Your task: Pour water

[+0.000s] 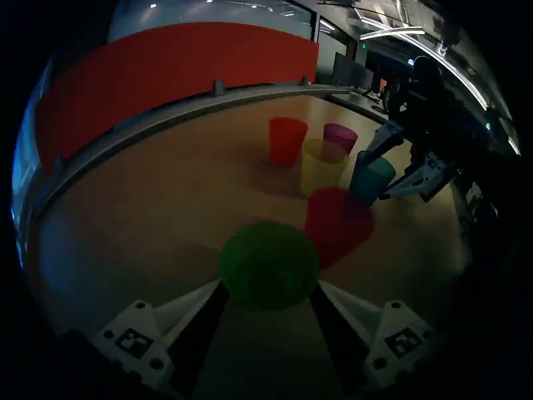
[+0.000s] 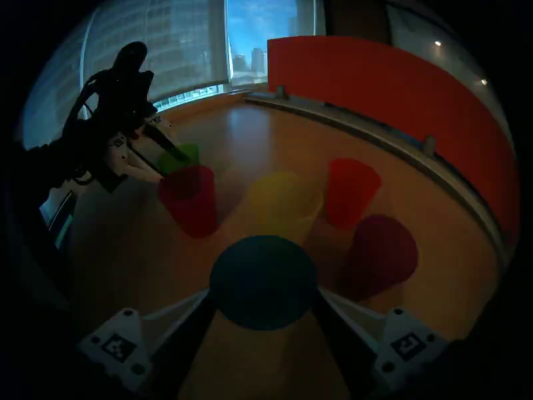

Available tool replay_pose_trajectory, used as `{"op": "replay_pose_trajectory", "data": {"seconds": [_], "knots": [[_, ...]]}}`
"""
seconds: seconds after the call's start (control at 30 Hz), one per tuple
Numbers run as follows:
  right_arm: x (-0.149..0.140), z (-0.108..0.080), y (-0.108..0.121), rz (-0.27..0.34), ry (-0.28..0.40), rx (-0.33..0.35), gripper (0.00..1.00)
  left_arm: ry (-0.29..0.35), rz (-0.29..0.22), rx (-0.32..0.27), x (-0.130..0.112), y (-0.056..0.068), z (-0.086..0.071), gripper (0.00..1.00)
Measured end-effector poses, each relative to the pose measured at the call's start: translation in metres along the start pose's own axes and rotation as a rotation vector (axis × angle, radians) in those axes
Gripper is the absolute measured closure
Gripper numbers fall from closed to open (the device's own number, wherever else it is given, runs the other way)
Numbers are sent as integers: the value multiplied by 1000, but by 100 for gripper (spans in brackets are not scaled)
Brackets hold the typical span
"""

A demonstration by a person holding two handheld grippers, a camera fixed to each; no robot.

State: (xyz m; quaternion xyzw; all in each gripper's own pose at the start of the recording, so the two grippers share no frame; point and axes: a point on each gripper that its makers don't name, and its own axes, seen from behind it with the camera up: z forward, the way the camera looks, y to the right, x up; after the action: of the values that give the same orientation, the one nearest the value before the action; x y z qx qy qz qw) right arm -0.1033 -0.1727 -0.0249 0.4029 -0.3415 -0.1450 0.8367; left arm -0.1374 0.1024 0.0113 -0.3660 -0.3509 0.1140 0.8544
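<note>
Left gripper view: the green cup [image 1: 269, 265] is seen upright at the 6 o'clock edge. It is clasped by the left gripper [image 1: 270, 287], one finger laid against each side of the cup. Just beside it, at 1 o'clock, a red cup [image 1: 337, 225] is set on the wooden table [image 1: 166, 200]. Farther along the same line a yellow cup [image 1: 321, 165] is found, with an orange cup [image 1: 286, 139] and a purple cup [image 1: 340, 136] behind it.

In the right gripper view the teal cup [image 2: 263, 280] is gripped in the same manner by the right gripper [image 2: 263, 297], both fingers being pressed to its sides. From there the green cup is placed at 11 o'clock, well apart, with the red cup in between.

The coming move is judged to turn on that diagonal. The two held cups face each other across the cluster, and neither can be tipped over the other until one is carried round or over the red cup. The long axis of the green cup is kept vertical. No water can be made out in either held cup, so the source cannot be told.
</note>
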Motion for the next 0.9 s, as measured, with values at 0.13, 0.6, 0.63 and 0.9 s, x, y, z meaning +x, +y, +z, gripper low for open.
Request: {"op": "replay_pose_trajectory", "data": {"seconds": [0.13, 0.6, 0.63, 0.9], "knots": [[-1, -3, 1, -1, 0, -6, 1, -7, -22, -9, -2, 1, 0, 17], [-5, -15, 1, 3, 10, -28, 1, -39, 3, 17, -19, 3, -7, 17], [-6, -17, 1, 4, 12, -31, 1, -37, 1, 20, -20, 3, -8, 17], [-8, -33, 1, 23, 42, -59, 0, -6, -27, 53, -23, 3, -26, 17]]}}
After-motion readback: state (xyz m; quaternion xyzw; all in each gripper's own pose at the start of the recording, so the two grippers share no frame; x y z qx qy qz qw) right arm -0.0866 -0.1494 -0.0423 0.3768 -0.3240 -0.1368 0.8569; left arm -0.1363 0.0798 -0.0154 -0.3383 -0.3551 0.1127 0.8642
